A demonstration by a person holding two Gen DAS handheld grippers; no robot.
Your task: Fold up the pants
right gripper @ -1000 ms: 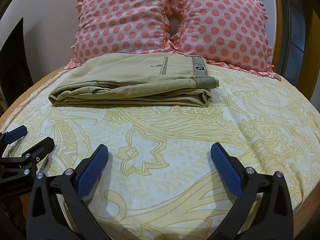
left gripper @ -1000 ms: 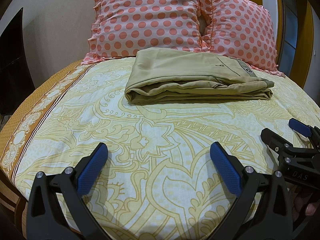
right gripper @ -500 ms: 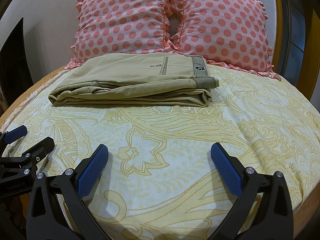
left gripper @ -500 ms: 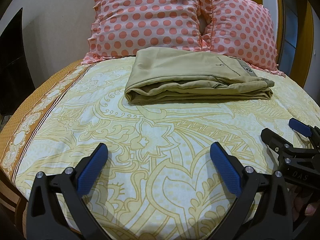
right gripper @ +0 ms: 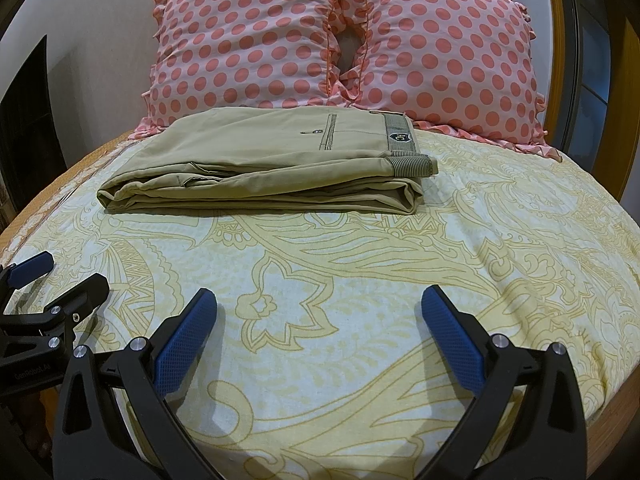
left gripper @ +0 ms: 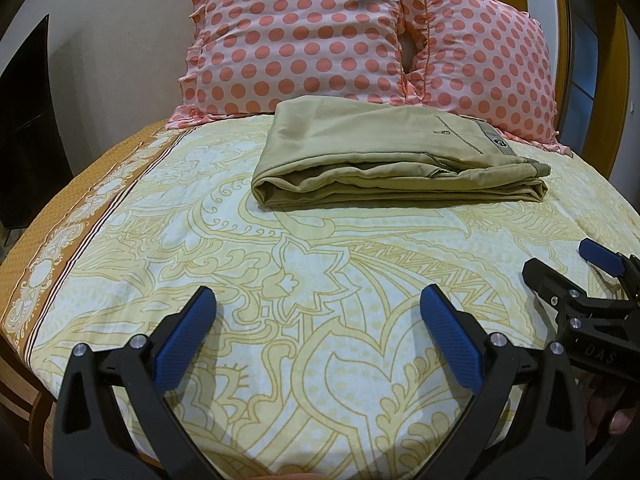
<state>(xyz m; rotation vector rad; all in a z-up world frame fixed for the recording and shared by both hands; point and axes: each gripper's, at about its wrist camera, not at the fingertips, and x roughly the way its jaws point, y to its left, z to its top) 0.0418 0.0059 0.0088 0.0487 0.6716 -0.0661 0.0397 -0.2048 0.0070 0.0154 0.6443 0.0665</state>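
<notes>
Khaki pants (left gripper: 384, 160) lie folded in a flat rectangular stack on the bed, far side, in front of the pillows; they also show in the right wrist view (right gripper: 272, 168), waistband label at the right end. My left gripper (left gripper: 318, 312) is open and empty, low over the near part of the bed, well short of the pants. My right gripper (right gripper: 318, 312) is open and empty, beside it to the right. Each gripper shows at the edge of the other's view, the right one (left gripper: 560, 268) and the left one (right gripper: 64, 276).
The bed has a yellow patterned sheet (left gripper: 280, 280) with an orange border on the left (left gripper: 60, 240). Two pink polka-dot pillows (right gripper: 248, 40) (right gripper: 448, 52) stand against the wall behind the pants. A wooden frame (right gripper: 556, 40) rises at the right.
</notes>
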